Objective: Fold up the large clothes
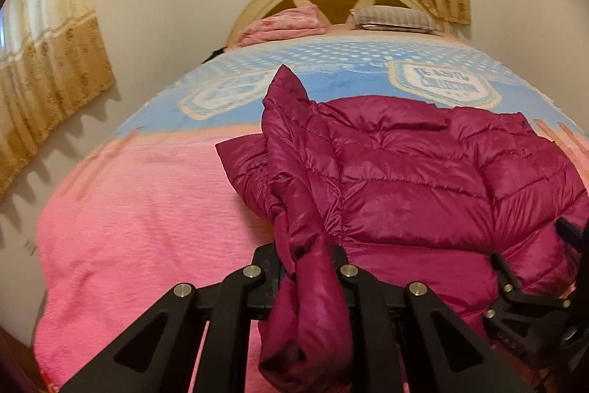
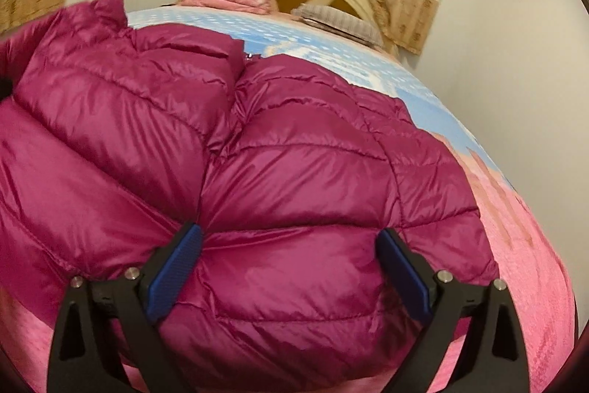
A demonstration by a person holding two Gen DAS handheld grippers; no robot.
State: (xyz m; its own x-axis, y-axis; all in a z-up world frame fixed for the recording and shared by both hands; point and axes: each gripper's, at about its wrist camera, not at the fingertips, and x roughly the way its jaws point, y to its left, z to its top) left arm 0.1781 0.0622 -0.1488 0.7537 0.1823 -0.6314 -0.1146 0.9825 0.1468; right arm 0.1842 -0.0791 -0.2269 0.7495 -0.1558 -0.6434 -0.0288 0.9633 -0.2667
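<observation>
- The magenta puffer jacket (image 2: 279, 150) is lying spread on the near, pink part of the bed (image 1: 129, 209).
- The left hand-held gripper (image 1: 305, 267) is clenching a bunched sleeve (image 1: 309, 301), likely to fold it across.
- The right hand-held gripper (image 2: 289, 267) is hanging released, straddling the hem, probably readying a pinch.

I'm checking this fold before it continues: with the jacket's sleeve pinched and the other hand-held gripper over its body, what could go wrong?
1. The left hand-held gripper pinches only the slick sleeve; the shiny fabric may slip out.
2. The right hand-held gripper stands open around the puffy jacket, not gripping; pulling the sleeve could drag the body across the bedspread.
</observation>
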